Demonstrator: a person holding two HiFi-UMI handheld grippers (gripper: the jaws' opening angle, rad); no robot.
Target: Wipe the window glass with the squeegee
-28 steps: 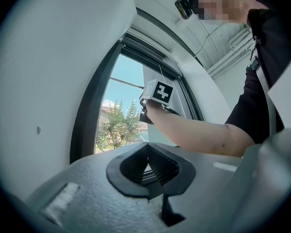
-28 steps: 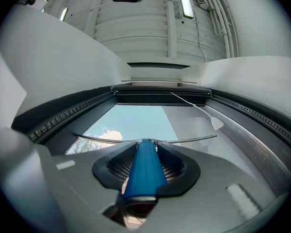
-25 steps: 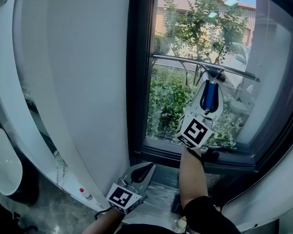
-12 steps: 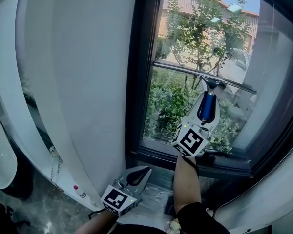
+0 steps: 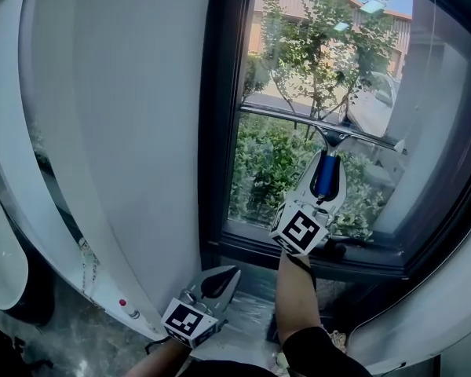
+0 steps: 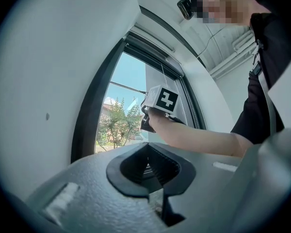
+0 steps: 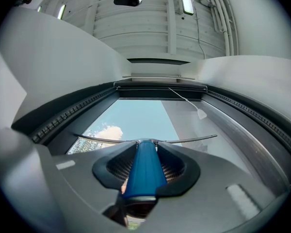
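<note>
squeegee [image 5: 334,136] up against the window glass [image 5: 271,179], thin blade stretched across the pane at about mid-height, from near the left edge toward the right edge, slanting slightly down to the right. blue handle clamped between the jaws of the right hand-held gripper [image 5: 326,165], closed tight on it, arm reaching up from the pane's bottom edge. left hand-held gripper [image 5: 220,280] low beside the dark window frame [image 5: 218,132], below the pane's lower left corner, jaws pressed together with nothing between them, well apart from the squeegee.
</note>
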